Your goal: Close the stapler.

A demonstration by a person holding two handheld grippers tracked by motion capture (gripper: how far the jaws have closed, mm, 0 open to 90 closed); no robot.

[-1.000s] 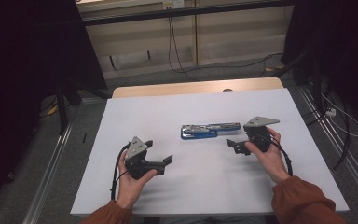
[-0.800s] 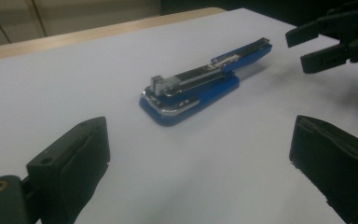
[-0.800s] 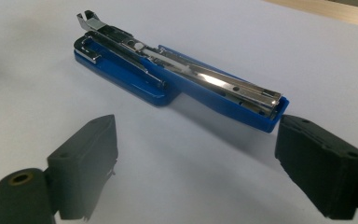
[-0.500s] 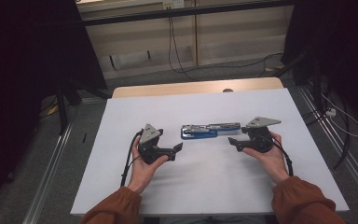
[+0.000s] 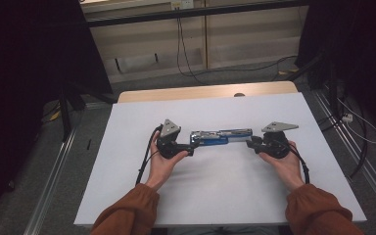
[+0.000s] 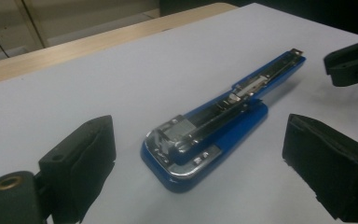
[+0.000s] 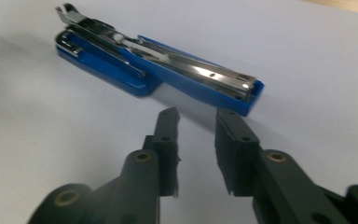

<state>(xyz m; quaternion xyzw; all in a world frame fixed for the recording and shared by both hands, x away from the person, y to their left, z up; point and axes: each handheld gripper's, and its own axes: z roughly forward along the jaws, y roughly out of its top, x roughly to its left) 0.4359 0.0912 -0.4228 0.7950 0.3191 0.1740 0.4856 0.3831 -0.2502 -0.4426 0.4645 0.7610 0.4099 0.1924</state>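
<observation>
A blue and chrome stapler [image 5: 220, 137] lies flat on the white table [image 5: 225, 196], its length running left to right. My left gripper [image 5: 191, 149] is at its left end. In the left gripper view the stapler's wide end [image 6: 200, 140] lies just ahead between the wide-apart jaws, untouched; these jaws have just been closing slightly. My right gripper [image 5: 251, 143] points at the stapler's right end. Its jaws have just been closing and stand a narrow gap apart [image 7: 196, 119] with nothing between them, just short of the stapler's tip [image 7: 242, 93]. A jaw of the right gripper [image 6: 354, 63] shows beyond the stapler.
A wooden strip [image 5: 200, 93] borders the table's far edge. Cables [image 5: 181, 49] trail over the floor behind it, and metal rails [image 5: 54, 191] run along both sides. Both forearms in rust-coloured sleeves [image 5: 127, 215] come in over the near edge.
My left gripper has moved right across the table up to the stapler's left end. The right gripper kept its place while its jaws narrowed.
</observation>
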